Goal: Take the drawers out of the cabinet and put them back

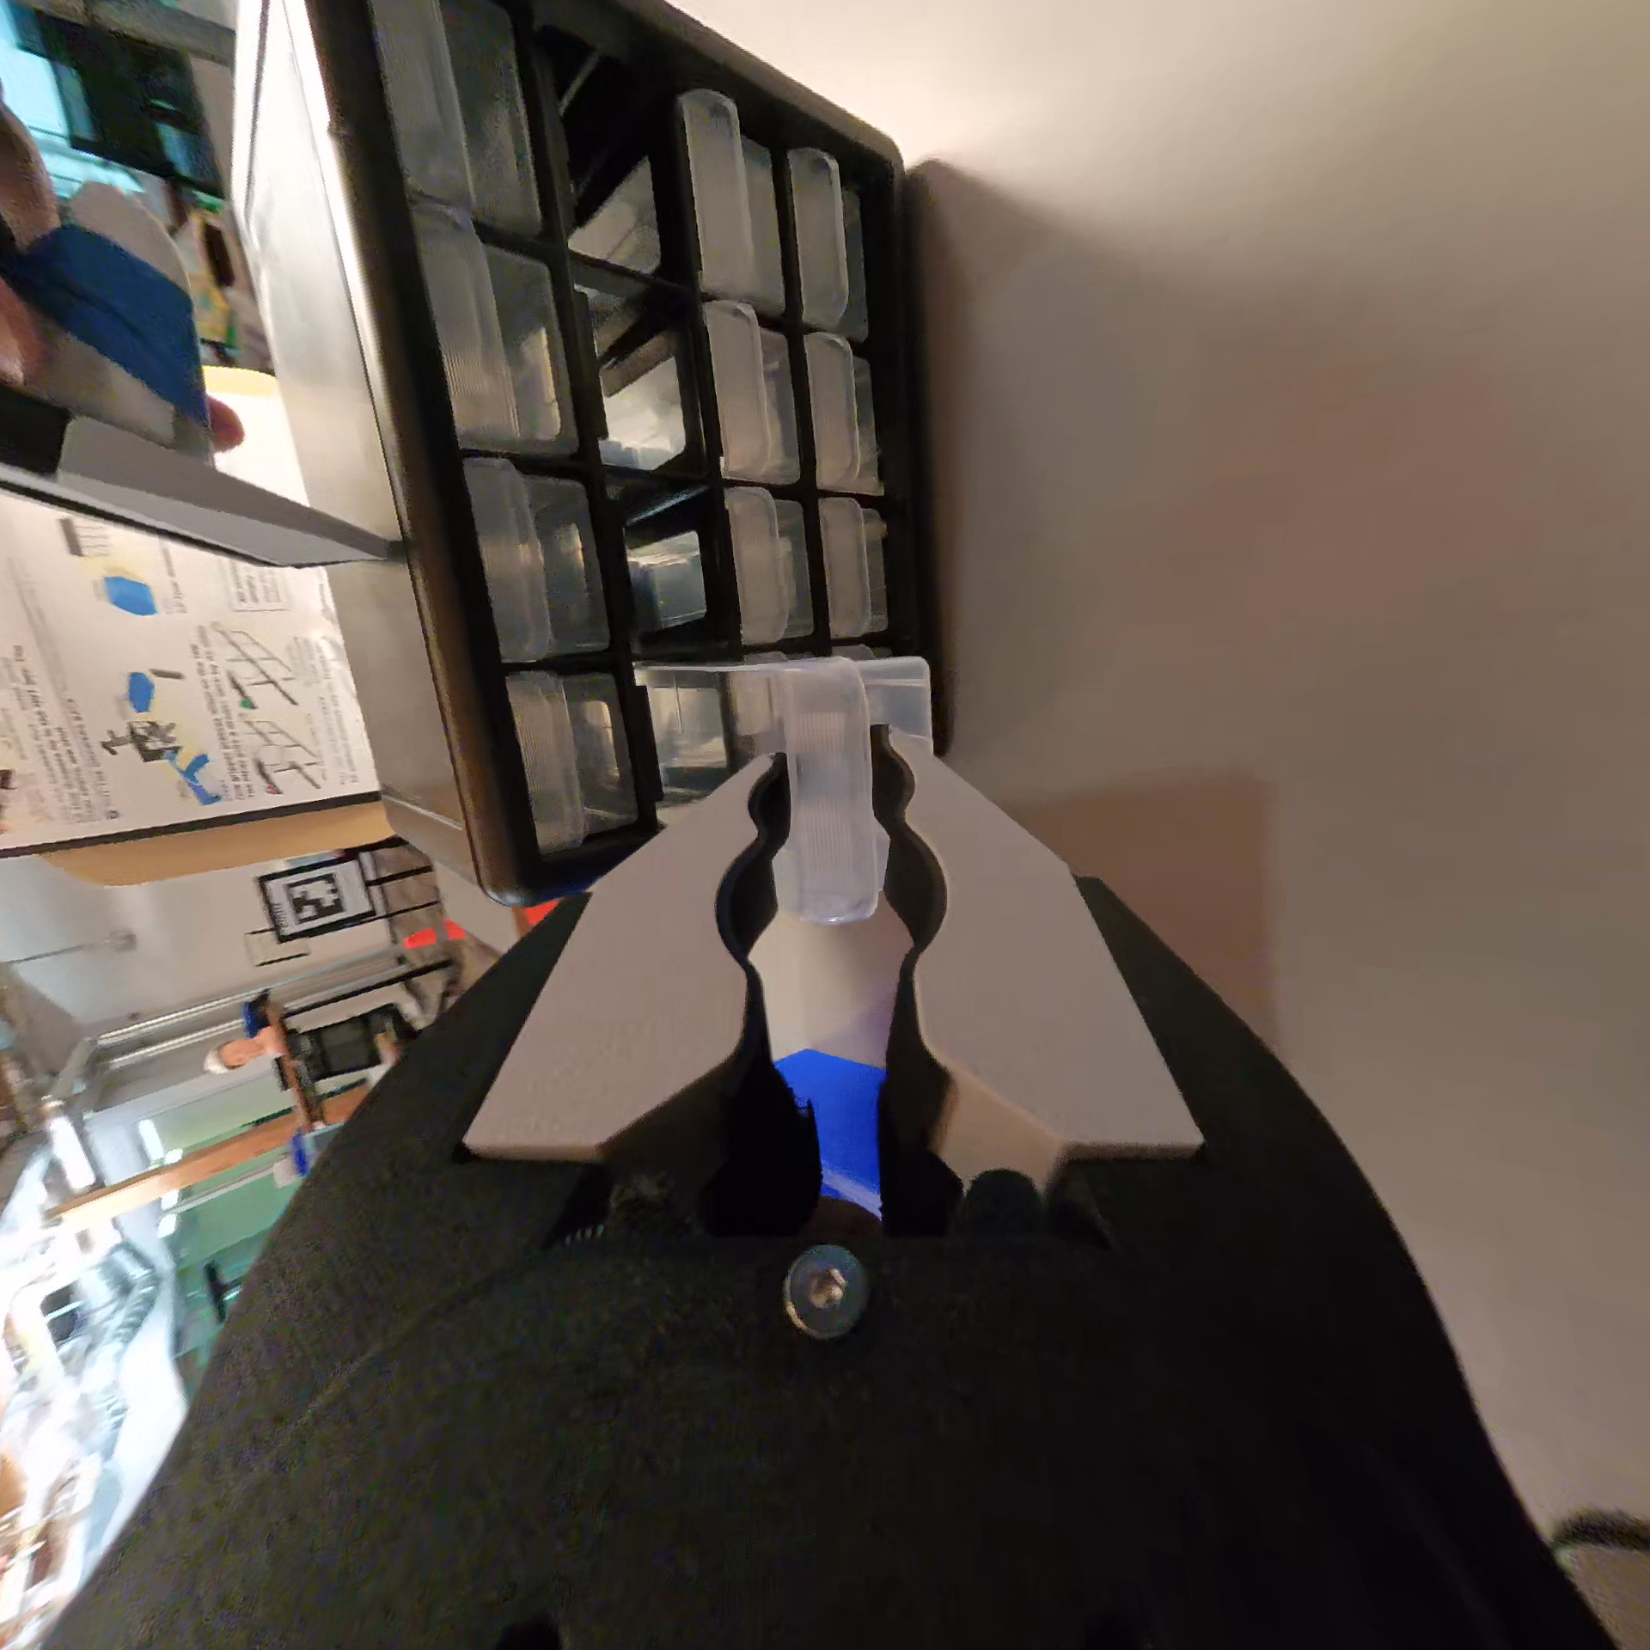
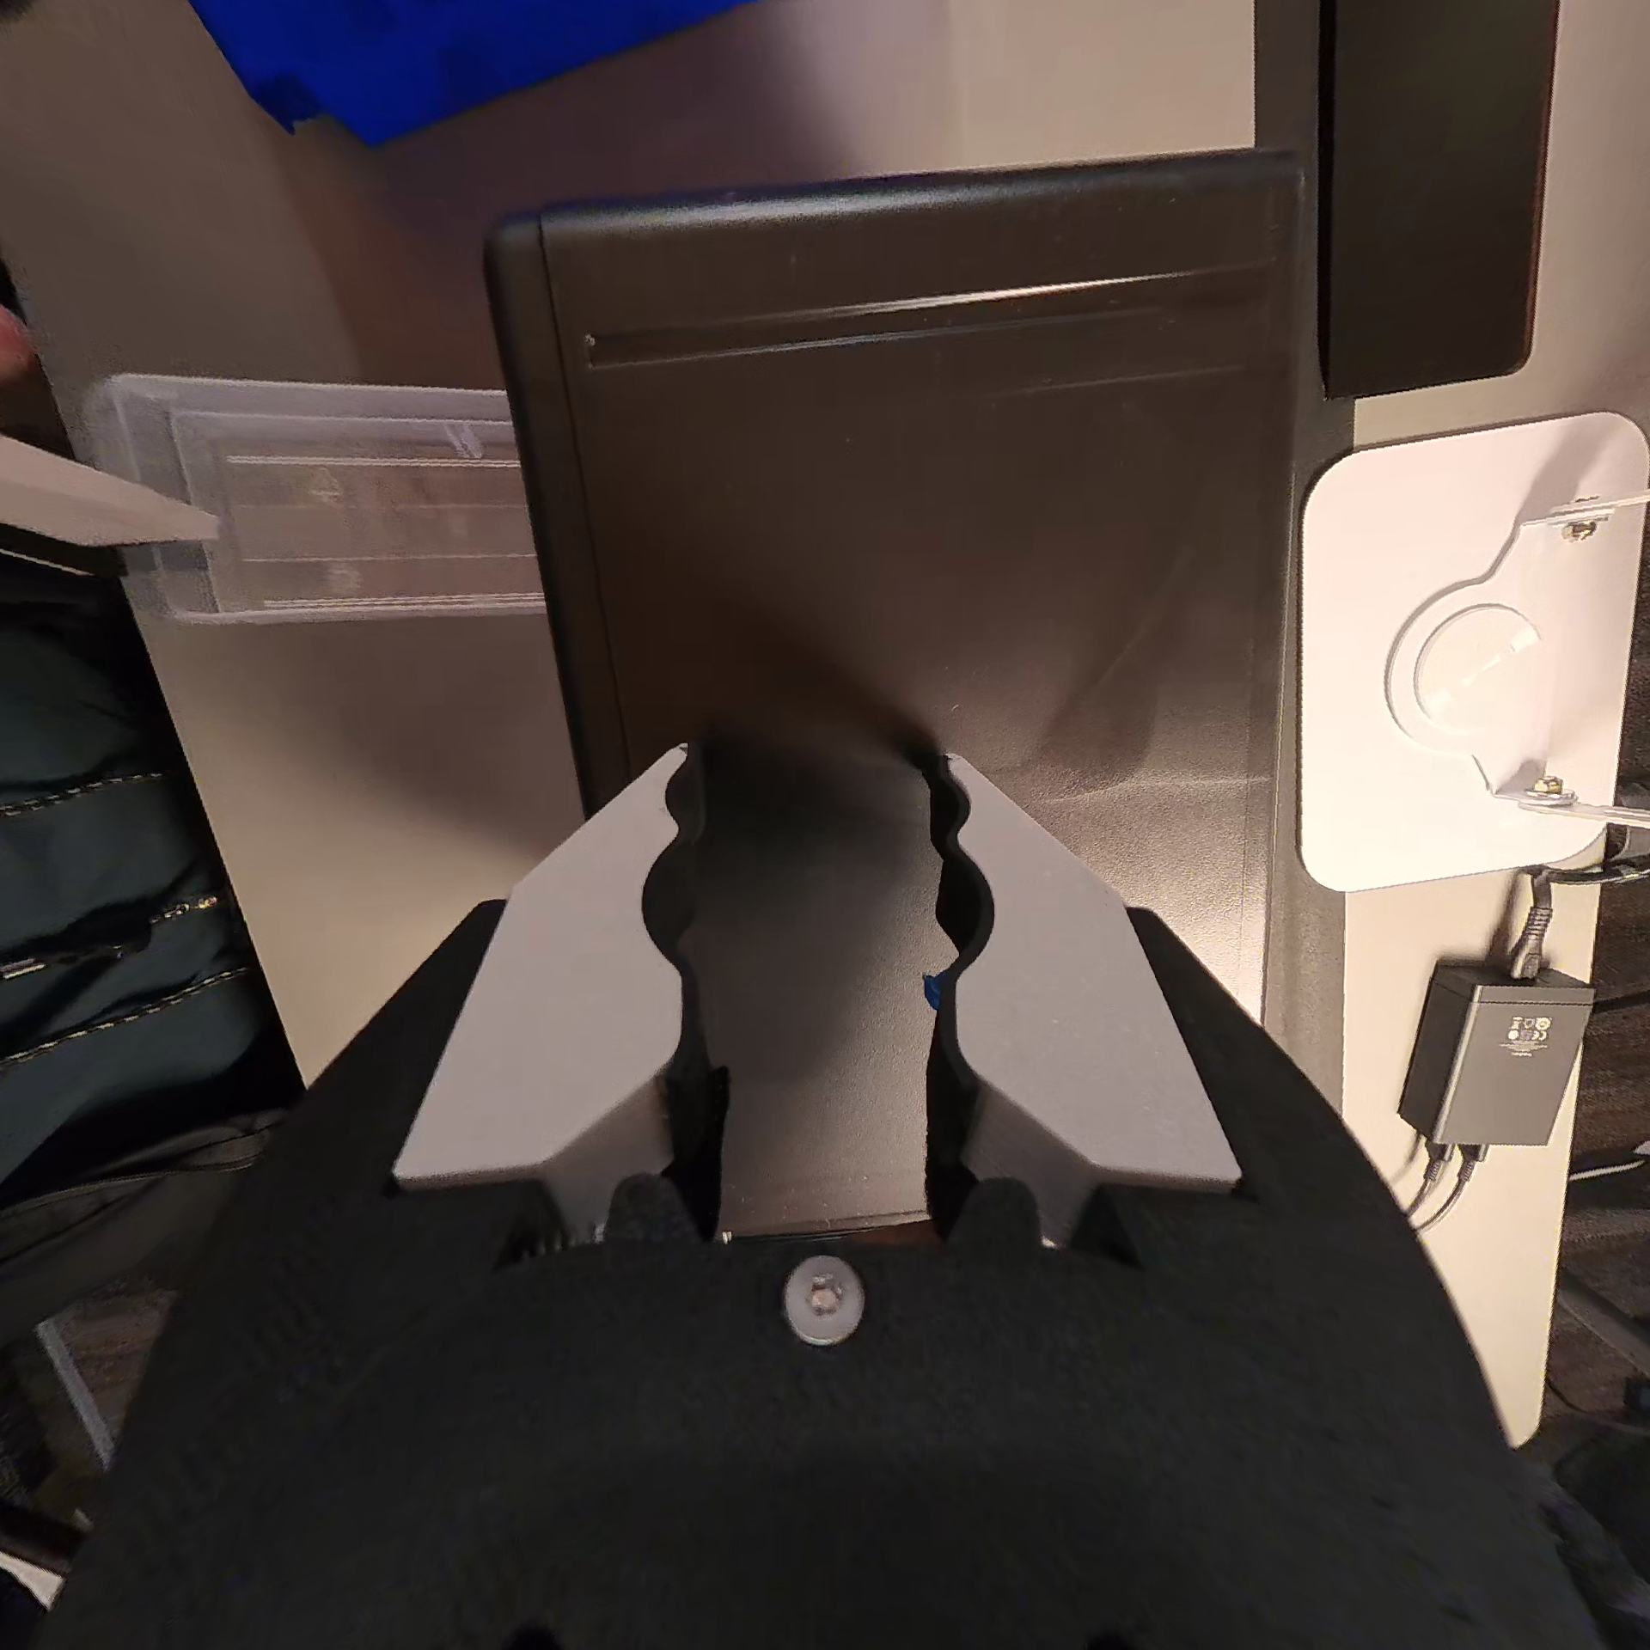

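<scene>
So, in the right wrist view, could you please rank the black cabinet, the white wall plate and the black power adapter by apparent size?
1. Black cabinet
2. White wall plate
3. Black power adapter

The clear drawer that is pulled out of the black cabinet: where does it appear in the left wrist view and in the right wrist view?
Left wrist view: the clear drawer is at centre, its handle between the left gripper's fingers.
Right wrist view: it sticks out sideways at the left edge, beside the cabinet.
Shared landmark: the black cabinet.
</scene>
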A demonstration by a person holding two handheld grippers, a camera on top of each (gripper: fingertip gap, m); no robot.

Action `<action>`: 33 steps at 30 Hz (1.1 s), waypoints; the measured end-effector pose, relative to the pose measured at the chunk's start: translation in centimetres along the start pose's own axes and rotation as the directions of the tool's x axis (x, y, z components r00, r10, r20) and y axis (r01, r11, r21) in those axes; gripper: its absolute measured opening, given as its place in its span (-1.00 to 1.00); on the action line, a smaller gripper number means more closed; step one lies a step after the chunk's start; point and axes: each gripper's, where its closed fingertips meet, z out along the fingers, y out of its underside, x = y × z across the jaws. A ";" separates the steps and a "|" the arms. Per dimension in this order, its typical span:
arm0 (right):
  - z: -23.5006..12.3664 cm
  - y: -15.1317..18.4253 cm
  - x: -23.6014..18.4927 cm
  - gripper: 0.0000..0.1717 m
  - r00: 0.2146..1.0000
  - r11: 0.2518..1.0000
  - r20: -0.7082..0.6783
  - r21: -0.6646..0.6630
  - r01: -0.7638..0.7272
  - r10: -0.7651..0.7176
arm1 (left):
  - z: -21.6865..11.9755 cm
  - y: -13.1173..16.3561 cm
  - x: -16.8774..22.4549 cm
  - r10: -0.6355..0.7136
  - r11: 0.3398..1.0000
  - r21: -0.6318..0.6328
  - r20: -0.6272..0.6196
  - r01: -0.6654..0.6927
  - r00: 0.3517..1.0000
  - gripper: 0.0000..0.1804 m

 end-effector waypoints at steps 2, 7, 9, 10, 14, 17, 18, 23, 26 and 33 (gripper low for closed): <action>0.0 0.0 0.0 -0.38 1.000 1.000 0.004 0.001 -0.002 0.002 | 0.6 0.0 0.4 0.020 1.000 -0.008 0.048 -0.020 0.999 -0.80; 0.0 0.0 0.0 -0.39 1.000 1.000 0.009 -0.001 0.007 -0.007 | 2.9 0.6 0.5 0.085 0.996 -0.042 0.176 -0.079 0.981 -0.80; 0.0 -0.1 0.0 -0.39 1.000 1.000 0.009 -0.004 0.009 -0.009 | 4.3 1.4 0.0 0.105 0.994 -0.057 0.228 -0.095 0.968 -0.80; 0.0 -0.1 0.0 -0.40 1.000 1.000 0.009 -0.004 0.010 -0.010 | 5.0 1.7 -0.5 0.103 0.994 -0.053 0.260 -0.093 0.960 -0.79; 0.0 -0.1 0.0 -0.43 1.000 1.000 0.005 -0.003 0.006 -0.006 | 6.4 2.8 -3.1 0.066 0.997 -0.058 0.385 -0.047 0.920 -0.77; 0.0 -0.1 0.0 -0.43 1.000 1.000 0.004 -0.001 0.003 -0.003 | 5.9 2.9 -3.6 0.081 0.996 -0.080 0.460 -0.049 0.884 -0.62; 0.0 -0.1 0.0 -0.43 1.000 1.000 0.003 0.000 0.004 -0.004 | 5.4 2.3 -3.4 0.034 0.999 -0.033 0.472 -0.021 0.881 -0.60; 0.0 -0.1 0.0 -0.43 1.000 1.000 0.005 0.008 0.008 -0.008 | 3.5 0.3 -0.7 -0.169 0.983 0.150 0.469 0.110 0.867 -0.80; 0.0 -0.1 0.0 -0.43 1.000 1.000 0.006 0.005 0.012 -0.012 | 5.1 1.2 -0.6 -0.297 0.955 0.152 0.474 0.255 0.829 -0.90; 0.0 -0.2 0.1 -0.43 1.000 1.000 -0.019 -0.010 0.011 -0.011 | 9.4 4.6 -3.9 -0.567 0.804 0.204 0.545 0.559 0.617 -0.98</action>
